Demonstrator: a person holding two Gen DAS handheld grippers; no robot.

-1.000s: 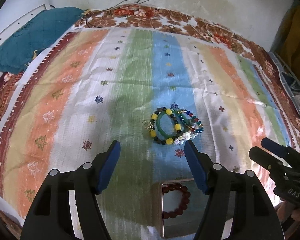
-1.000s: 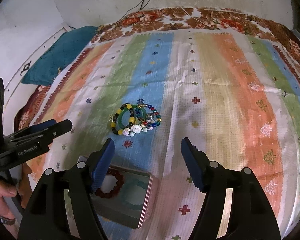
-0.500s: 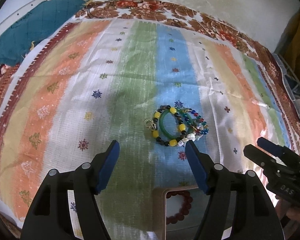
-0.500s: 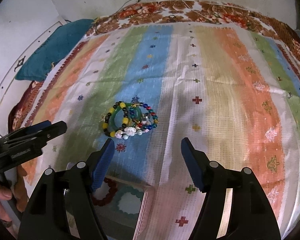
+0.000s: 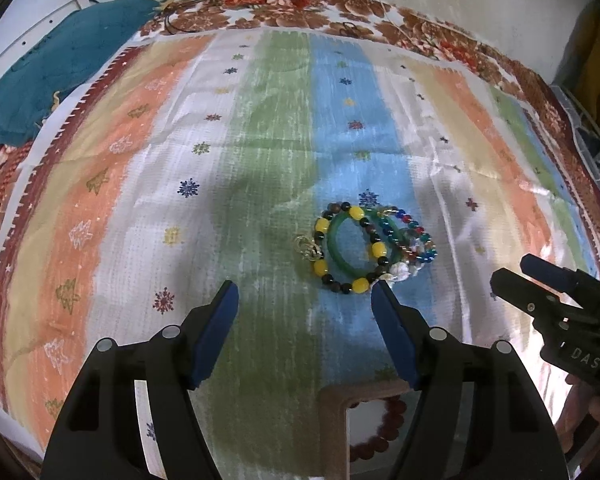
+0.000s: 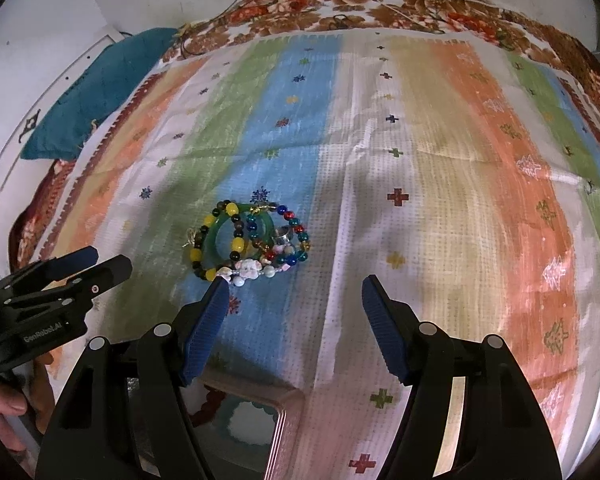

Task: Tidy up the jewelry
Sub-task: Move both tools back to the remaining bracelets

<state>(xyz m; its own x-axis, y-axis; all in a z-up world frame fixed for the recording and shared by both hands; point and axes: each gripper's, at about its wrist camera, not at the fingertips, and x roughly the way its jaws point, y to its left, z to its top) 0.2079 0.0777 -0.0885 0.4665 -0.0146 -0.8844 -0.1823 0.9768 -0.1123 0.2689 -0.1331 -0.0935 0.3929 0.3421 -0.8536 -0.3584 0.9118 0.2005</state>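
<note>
Striped cloth [image 5: 260,160]: both grippers, left [image 5: 304,298] & right [image 6: 292,292], wide open, empty, moved closer to bracelet pile [image 5: 374,250]; box [image 5: 336,420] now nearer cam — pick imminent.

Lower centre of your left-wrist view: the box [image 5: 332,420] runs off the bottom edge, and your left gripper's right finger [image 5: 396,344] covers part of the red bead bracelet [image 5: 388,420] inside. In the tangled bracelets [image 6: 252,244], individual strands cannot be separated.
</note>
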